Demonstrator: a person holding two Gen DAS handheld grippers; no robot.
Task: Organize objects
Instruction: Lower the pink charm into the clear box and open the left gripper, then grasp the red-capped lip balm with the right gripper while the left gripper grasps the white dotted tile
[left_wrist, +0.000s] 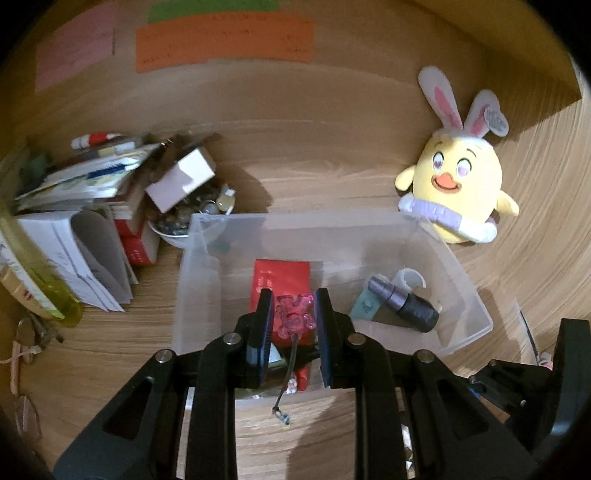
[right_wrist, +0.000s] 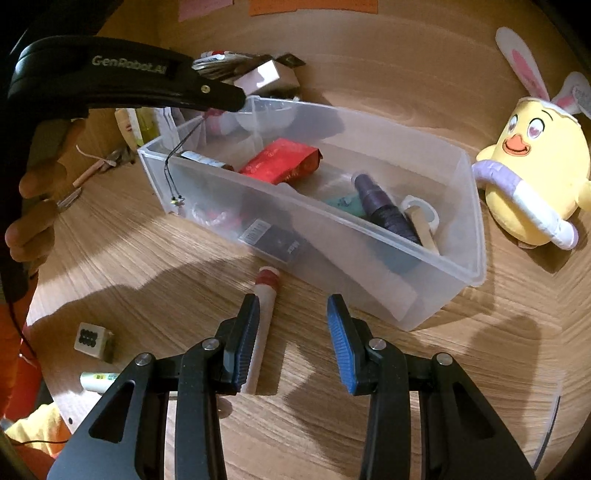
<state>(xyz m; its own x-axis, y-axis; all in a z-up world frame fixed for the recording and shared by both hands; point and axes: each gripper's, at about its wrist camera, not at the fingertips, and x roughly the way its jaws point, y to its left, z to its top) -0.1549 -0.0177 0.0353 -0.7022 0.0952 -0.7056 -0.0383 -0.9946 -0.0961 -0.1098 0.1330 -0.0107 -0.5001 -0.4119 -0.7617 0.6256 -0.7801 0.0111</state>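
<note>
Wooden table, round-grained, lit from one side with heavy shadows.

Clear plastic bin near table centre, long and open-topped. Inside it: red foil packet, dark bottle lying on its side, teal piece under the bottle, white ring-shaped part, black flat box against the near wall.

Yellow chick plush with bunny ears, just beyond the bin's far right corner, lying on the table.

Stack of books and papers to the left of the bin; white bowl of mixed stones touching the bin's left corner, a small cardboard box resting on top of it.

Left tool over the bin's left half, clenched on a pink translucent bear charm; its black cord hangs down. A hand grips this tool's handle.

Right tool low over the table in front of the bin, jaws apart, nothing pressed between them. White tube with red cap lies on the table, running under the left finger.

White die-like block and a small white tube at the table's near-left edge.
</note>
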